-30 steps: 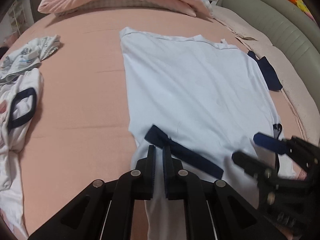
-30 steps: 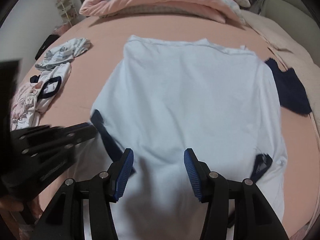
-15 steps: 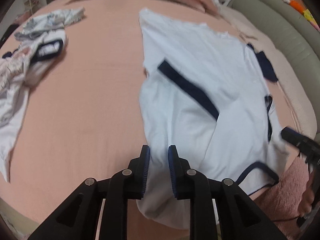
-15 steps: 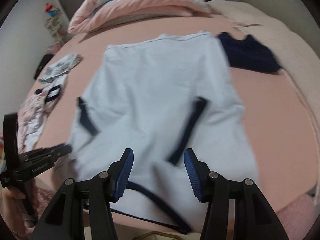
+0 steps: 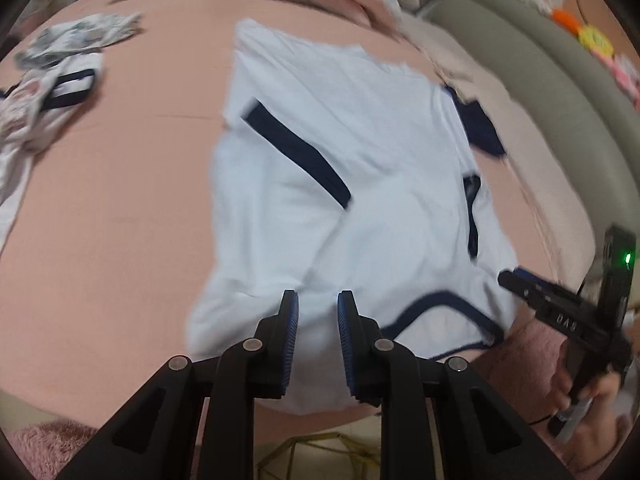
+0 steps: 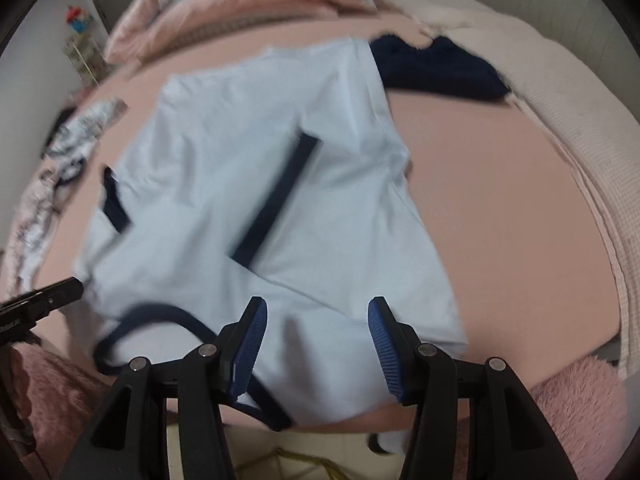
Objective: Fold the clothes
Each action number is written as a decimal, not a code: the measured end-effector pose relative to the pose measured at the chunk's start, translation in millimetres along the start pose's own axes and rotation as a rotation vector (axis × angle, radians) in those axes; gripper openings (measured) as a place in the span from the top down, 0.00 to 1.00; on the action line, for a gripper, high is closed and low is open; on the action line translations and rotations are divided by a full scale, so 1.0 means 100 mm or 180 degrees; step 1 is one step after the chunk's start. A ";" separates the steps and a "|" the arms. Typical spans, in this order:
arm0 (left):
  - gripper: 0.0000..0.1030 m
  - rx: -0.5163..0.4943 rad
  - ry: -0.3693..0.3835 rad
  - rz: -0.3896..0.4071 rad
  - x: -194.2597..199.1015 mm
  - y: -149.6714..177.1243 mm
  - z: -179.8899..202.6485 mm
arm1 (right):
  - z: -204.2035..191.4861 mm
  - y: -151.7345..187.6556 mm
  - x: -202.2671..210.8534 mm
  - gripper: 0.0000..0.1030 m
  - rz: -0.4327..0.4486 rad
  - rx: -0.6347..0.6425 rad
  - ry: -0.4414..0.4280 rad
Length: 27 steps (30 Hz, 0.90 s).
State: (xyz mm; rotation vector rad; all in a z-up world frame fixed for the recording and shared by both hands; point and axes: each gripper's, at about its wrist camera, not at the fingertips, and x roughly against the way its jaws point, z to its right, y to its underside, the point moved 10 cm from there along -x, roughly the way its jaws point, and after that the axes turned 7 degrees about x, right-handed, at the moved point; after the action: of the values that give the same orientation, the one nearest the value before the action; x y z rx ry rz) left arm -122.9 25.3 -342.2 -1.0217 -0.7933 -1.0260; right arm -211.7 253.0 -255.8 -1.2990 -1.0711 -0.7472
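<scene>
Your shirt (image 5: 360,184) lies flat on the bed (image 5: 120,200), collar at the near edge, both sleeves (image 6: 276,200) folded in over the body. Left gripper (image 5: 318,320) jaws slightly apart, holding nothing; right gripper (image 6: 318,324) wide open, empty. Body folds still left, plus other clothes (image 5: 52,92) waiting.
</scene>
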 end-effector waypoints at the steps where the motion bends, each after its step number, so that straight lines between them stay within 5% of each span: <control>1: 0.83 -0.0010 -0.0134 -0.0154 -0.11 0.07 -0.01 | 0.03 0.08 -0.07 0.49 -0.0117 -0.0010 -0.0001; 6: 0.83 -0.0092 -0.0311 -0.0300 -0.13 0.32 0.00 | -0.01 0.24 0.00 0.49 -0.0180 0.0218 0.0106; 8: 0.83 -0.0125 -0.0187 -0.0268 -0.02 0.30 0.07 | -0.10 0.13 0.12 0.49 -0.0106 0.0240 -0.0173; 11: 0.74 -0.0242 -0.0021 0.0051 0.18 -0.11 0.18 | -0.10 -0.45 0.29 0.49 0.0122 0.0379 -0.0294; 13: 0.49 -0.0320 -0.0067 0.0286 0.26 -0.52 0.20 | -0.08 -0.91 0.36 0.49 0.0248 0.0495 -0.0320; 15: 0.46 -0.0479 -0.0125 0.0390 0.24 -0.89 0.22 | -0.08 -1.39 0.26 0.49 0.0275 0.0674 -0.0291; 18: 0.46 -0.0773 -0.0253 0.0253 -0.07 -1.31 0.23 | -0.11 -1.81 -0.20 0.49 -0.0011 0.0947 -0.0039; 21: 0.47 -0.0970 -0.0339 0.0014 -0.52 -1.48 0.37 | -0.23 -1.94 -0.65 0.49 -0.0261 0.1051 -0.0160; 27: 0.44 -0.1182 -0.0442 -0.0297 -1.10 -1.72 0.34 | -0.06 -2.04 -1.10 0.49 -0.0293 0.0981 -0.0158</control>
State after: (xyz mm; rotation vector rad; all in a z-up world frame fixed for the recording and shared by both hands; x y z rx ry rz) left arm -323.8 60.8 -378.6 -1.3952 -0.7849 -1.2207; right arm -436.0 199.9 -279.5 -1.0150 -1.2396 -0.5924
